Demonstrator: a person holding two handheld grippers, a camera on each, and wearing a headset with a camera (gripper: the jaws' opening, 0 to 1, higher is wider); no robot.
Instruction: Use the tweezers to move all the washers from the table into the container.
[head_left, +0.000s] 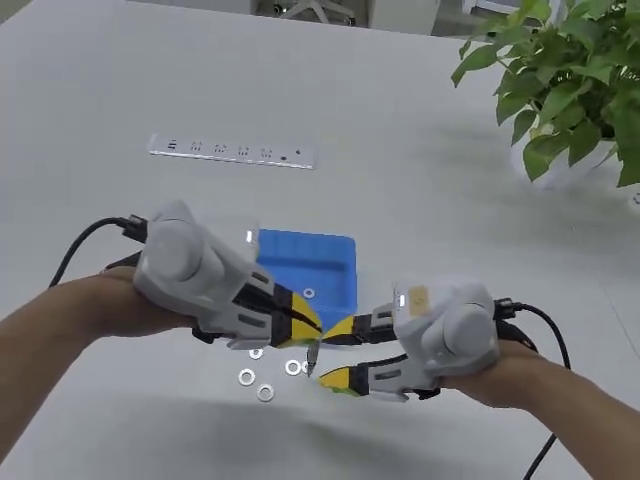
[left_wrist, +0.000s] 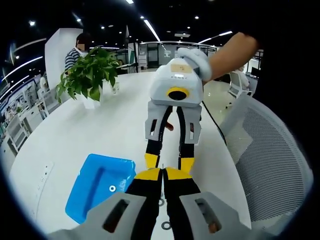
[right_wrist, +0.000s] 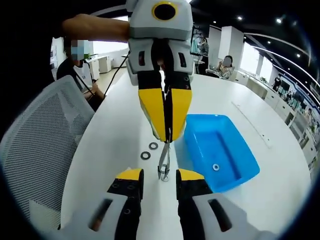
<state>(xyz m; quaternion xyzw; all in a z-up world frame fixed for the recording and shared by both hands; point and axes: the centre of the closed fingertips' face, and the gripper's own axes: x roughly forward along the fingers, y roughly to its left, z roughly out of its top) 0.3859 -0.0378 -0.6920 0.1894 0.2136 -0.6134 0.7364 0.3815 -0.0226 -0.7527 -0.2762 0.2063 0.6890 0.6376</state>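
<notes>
Beyond the blue container (head_left: 318, 258), a power strip (head_left: 232, 152) and potted plant (head_left: 570, 90).

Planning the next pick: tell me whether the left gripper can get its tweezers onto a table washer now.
Probably yes: the left gripper holds the tweezers tips-down at a washer, with nothing between; the right gripper, open, flanks them without blocking.

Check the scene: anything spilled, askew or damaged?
Nothing stands out. The container sits flat with one washer inside; the other washers lie flat on the table by the tweezers.
</notes>
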